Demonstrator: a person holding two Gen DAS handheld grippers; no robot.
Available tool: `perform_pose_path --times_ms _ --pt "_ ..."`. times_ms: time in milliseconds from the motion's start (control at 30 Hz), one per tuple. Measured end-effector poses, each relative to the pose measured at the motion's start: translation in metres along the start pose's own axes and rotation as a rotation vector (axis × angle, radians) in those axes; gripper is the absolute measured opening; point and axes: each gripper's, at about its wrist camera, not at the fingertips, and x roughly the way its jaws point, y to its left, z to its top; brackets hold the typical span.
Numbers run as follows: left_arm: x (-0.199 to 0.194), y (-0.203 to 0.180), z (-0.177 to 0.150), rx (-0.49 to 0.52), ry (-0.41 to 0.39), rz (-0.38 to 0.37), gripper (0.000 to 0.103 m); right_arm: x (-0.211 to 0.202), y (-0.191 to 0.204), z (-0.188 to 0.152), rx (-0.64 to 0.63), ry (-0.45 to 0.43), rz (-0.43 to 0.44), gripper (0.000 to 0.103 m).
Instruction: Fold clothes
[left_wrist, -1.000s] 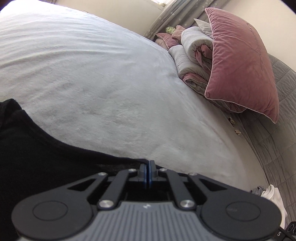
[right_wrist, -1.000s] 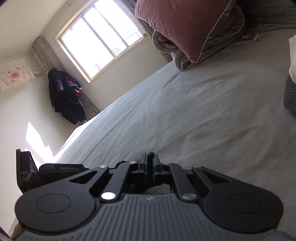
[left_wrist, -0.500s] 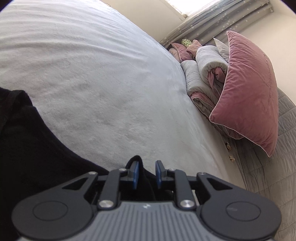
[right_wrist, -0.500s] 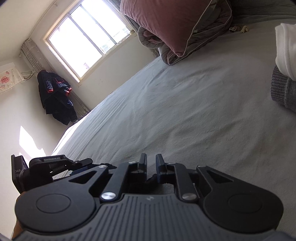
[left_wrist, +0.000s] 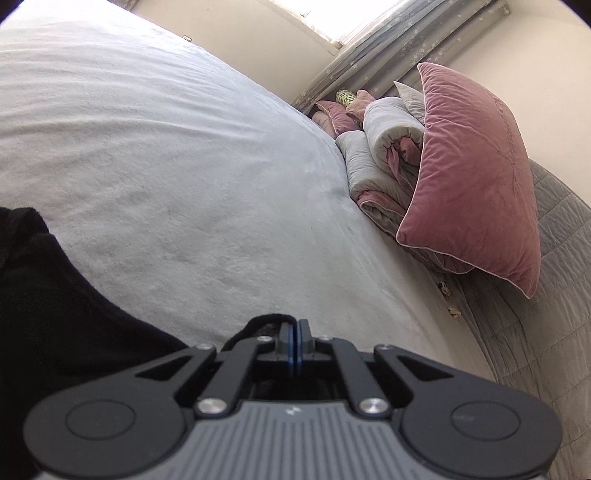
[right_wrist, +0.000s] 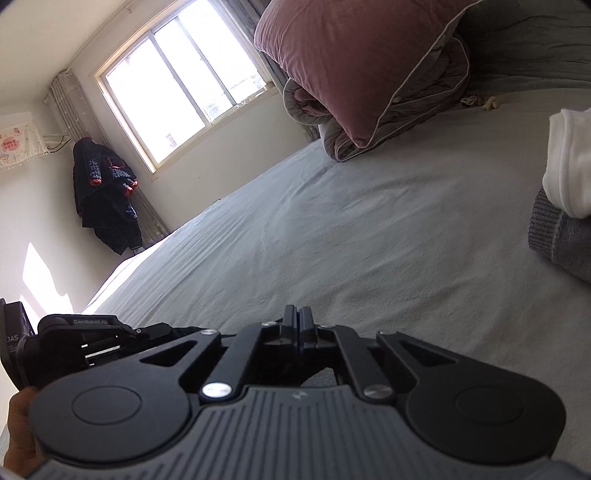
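Left side first: the black garment (left_wrist: 55, 332) lies spread on the grey bed sheet (left_wrist: 184, 184), and the left gripper (left_wrist: 294, 341) has its fingers pressed together on a raised fold of that dark cloth. Beyond it, a pink pillow (left_wrist: 472, 177) leans on rolled quilts (left_wrist: 384, 155) at the bed's far edge. Over to the right gripper (right_wrist: 298, 325): fingers together too, black fabric bunched under them, though whether it is pinched cannot be told. Far right, a white garment (right_wrist: 569, 162) sits atop a grey one (right_wrist: 561, 240).
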Motion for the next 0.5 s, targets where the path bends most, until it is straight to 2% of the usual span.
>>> perform_pose_path --times_ms 233,367,400,500 --pt "0.021 0.001 0.005 0.025 -0.005 0.033 0.001 0.005 -0.003 -0.001 -0.005 -0.045 -0.010 0.001" --pt "0.040 0.008 -0.004 0.068 0.002 0.105 0.001 0.012 -0.011 0.000 0.037 -0.020 0.033 0.004" --pt "0.042 0.011 -0.006 0.063 0.000 0.106 0.001 0.010 -0.012 0.002 0.035 -0.007 0.034 0.013" --pt "0.041 0.016 -0.008 0.051 -0.005 0.095 0.002 0.005 -0.017 0.008 0.004 0.051 0.050 0.017"
